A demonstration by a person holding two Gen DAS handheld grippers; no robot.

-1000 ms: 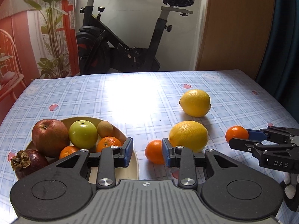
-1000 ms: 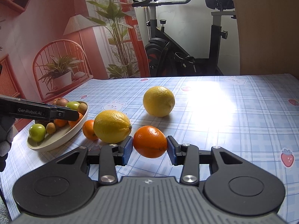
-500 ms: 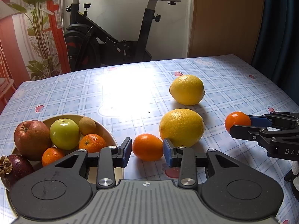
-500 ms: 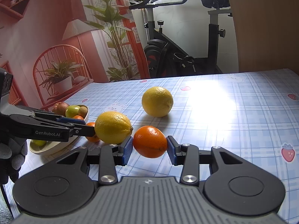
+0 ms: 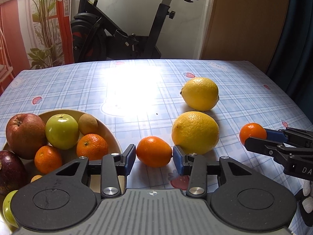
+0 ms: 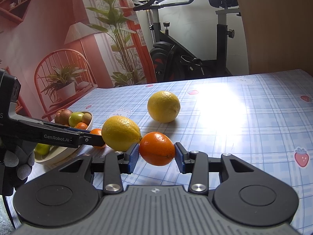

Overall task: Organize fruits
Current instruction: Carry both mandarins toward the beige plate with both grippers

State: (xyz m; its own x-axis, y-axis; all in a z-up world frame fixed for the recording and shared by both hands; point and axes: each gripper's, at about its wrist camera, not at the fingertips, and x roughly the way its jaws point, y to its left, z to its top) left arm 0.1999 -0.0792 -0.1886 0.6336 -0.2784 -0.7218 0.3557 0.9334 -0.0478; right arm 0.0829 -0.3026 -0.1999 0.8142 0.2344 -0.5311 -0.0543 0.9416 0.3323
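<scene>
Now the left tongs (image 5: 154, 159) sit spread around a small orange (image 5: 154, 151) on the desk (image 5: 137, 90), pads flanking it, contact uncertain. The orange's long axis runs across the gap, and the bowl (image 5: 109, 131) lies just to its left. The right tongs (image 6: 157, 155) pinch a second orange (image 6: 157, 148) beside the near lemon (image 6: 120, 133), well right of the bowl, so the left is nearer.

1. Daylight is bright; a blown-out glare patch whitens the tablecloth (image 5: 137, 82) at centre frame, right of centre in the right wrist view.
2. Soft, short shadows lie under the lemons (image 5: 195, 132).
3. Fisheye bending curves the frame edges; focus is sharp throughout.
</scene>
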